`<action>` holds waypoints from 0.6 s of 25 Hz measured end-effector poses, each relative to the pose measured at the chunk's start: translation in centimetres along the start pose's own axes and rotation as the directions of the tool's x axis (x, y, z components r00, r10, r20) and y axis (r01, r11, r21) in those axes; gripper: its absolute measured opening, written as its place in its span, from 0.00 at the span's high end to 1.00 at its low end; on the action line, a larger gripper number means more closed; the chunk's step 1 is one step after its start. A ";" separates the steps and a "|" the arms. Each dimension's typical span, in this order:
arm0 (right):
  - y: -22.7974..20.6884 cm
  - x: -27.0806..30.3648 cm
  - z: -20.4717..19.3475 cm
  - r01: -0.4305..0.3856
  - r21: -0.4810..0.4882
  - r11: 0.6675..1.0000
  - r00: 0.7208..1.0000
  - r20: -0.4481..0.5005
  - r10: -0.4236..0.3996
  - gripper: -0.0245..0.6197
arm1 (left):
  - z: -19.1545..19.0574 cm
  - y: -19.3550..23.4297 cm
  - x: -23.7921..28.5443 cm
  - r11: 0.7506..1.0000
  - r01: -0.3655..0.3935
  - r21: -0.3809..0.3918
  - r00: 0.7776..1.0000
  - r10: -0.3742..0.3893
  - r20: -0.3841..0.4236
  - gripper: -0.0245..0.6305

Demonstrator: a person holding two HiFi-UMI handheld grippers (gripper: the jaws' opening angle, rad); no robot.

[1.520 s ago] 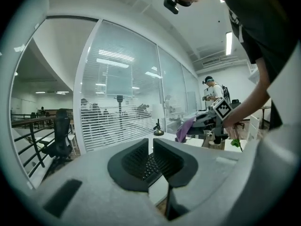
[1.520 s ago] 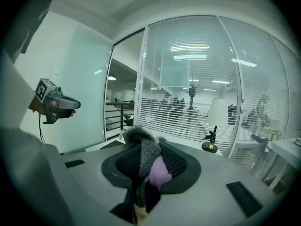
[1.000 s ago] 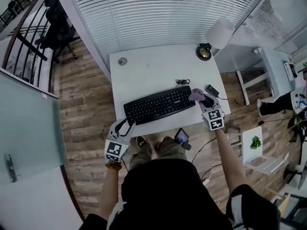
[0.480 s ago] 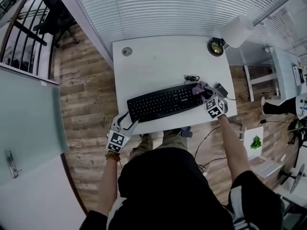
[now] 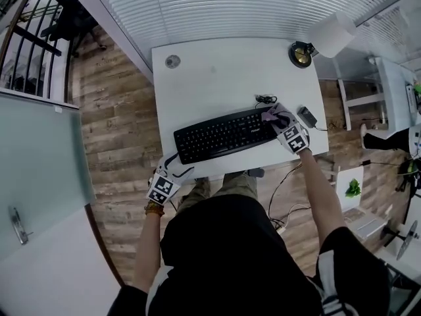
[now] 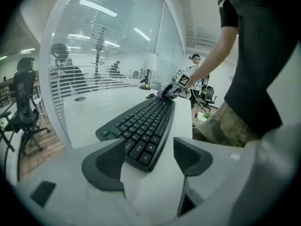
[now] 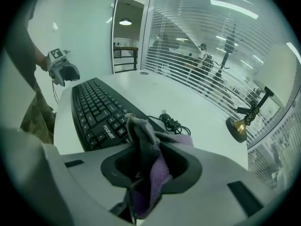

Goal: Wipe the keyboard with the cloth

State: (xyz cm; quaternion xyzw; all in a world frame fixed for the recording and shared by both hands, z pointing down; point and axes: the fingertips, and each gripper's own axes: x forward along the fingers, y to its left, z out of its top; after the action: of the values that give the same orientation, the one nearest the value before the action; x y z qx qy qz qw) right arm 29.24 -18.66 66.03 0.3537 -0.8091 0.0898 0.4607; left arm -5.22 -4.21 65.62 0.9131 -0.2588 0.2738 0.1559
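Bright, even indoor light. Ceiling strips glare on glass wall beyond desk; white desk top nearly washed out. Keyboard on desk sharp. Both gripper views: heavy fisheye bending, black vignetted corners, nearest foreground soft. Shadows on desk faint.

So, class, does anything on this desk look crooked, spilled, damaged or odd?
The keyboard sits askew, angled to the edges of the desk, right end farther back. Behind it a coiled cable lies loose, its plug unconnected. Nothing spilled or broken.
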 end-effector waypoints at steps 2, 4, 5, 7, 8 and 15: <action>0.3 0.2 0.2 -0.025 -0.002 1.000 1.000 0.002 0.025 0.80 | -1.1 -0.6 0.4 0.999 0.027 0.023 0.999 -0.026 -0.042 0.48; 0.6 0.3 0.3 -0.054 0.011 0.998 0.999 0.007 0.054 0.80 | -2.6 -1.2 0.9 0.998 0.049 0.044 0.994 -0.045 -0.096 0.47; 0.8 0.3 0.4 -0.068 0.020 0.998 0.998 0.008 0.068 0.80 | -3.2 -1.5 1.1 0.997 0.055 0.051 0.992 -0.049 -0.114 0.47; 1.0 0.4 0.5 -0.086 0.035 0.996 0.996 0.008 0.086 0.80 | -3.5 -1.5 1.2 0.997 0.049 0.052 0.992 -0.042 -0.119 0.47; 1.0 0.5 0.5 -0.092 0.043 0.995 0.996 0.008 0.091 0.80 | -3.4 -1.3 1.3 0.998 0.040 0.049 0.993 -0.034 -0.115 0.47; 2.2 0.5 0.8 -0.128 0.051 0.990 0.992 0.009 0.128 0.80 | -3.4 -0.6 1.3 0.999 -0.024 0.022 0.995 0.026 -0.098 0.58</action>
State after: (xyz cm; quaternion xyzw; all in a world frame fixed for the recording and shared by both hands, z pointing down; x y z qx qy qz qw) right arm 27.04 -17.69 66.40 0.3129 -0.8288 0.1392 0.4425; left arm -5.36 -2.75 68.99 0.8969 -0.2594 0.3228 0.1554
